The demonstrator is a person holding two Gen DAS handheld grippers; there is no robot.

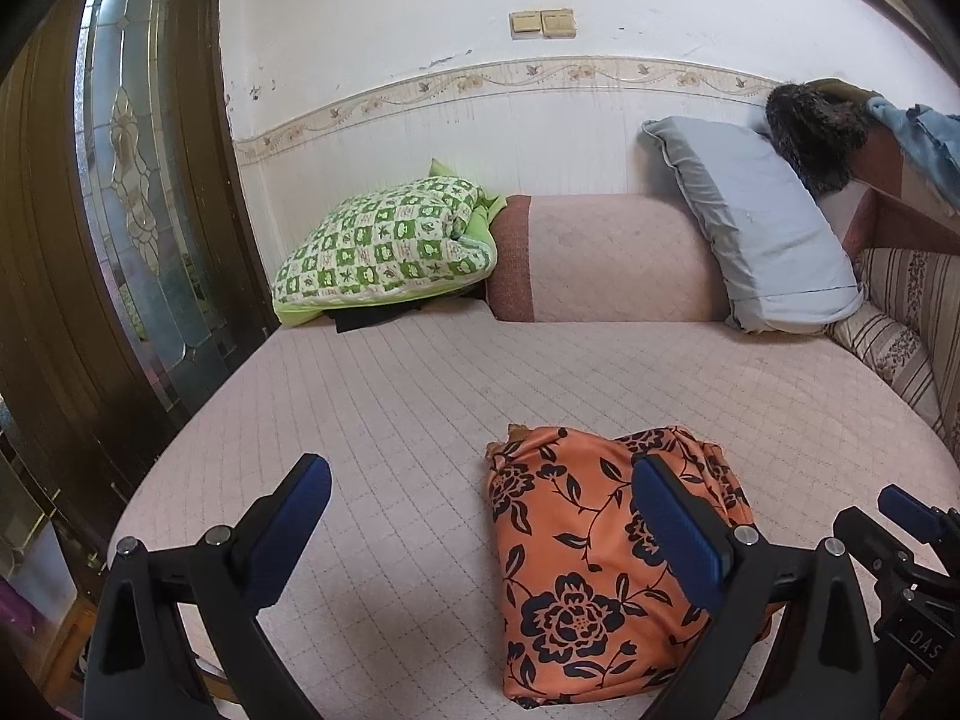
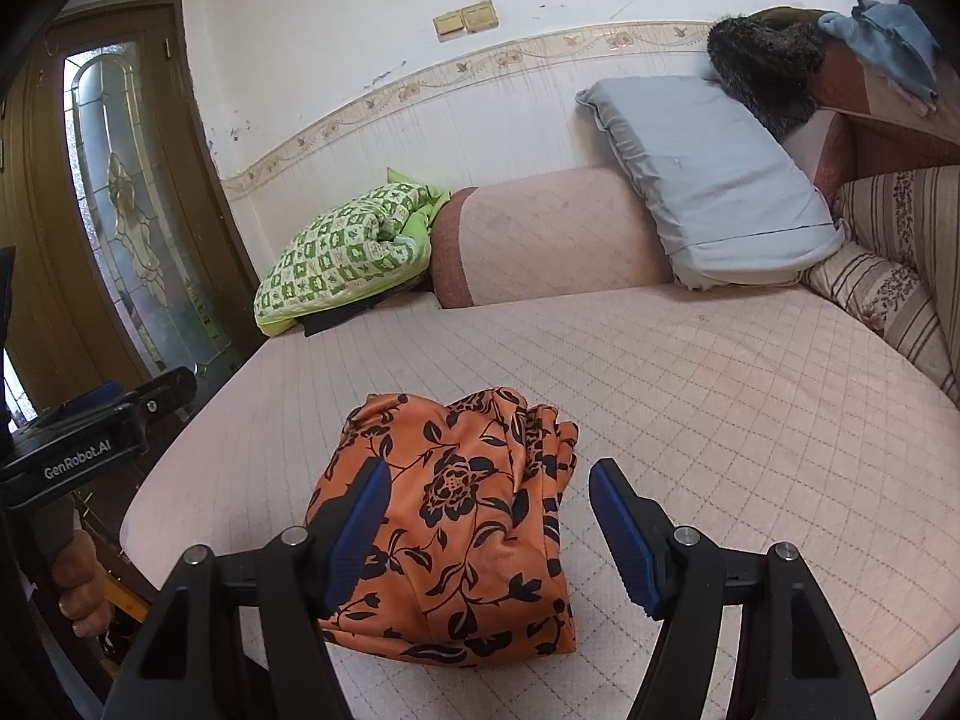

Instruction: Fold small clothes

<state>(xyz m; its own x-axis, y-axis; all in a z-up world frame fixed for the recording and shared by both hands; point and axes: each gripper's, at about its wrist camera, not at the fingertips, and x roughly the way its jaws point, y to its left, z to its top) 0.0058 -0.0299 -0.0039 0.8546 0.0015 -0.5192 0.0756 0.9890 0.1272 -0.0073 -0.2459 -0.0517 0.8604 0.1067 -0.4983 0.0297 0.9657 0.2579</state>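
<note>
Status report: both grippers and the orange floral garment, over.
Left gripper open, empty. Right gripper open, empty. Orange floral garment folded on bed, untouched. Nothing in the way.

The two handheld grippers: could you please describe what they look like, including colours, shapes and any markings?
Both the left gripper and the right gripper have black, angular plastic arms with silver pivot bolts and two fingers faced with ribbed blue pads. White "GenRobot.AI" lettering marks the left gripper's body in the right wrist view. A bare hand holds its handle; no sleeve or cable is visible.
</note>
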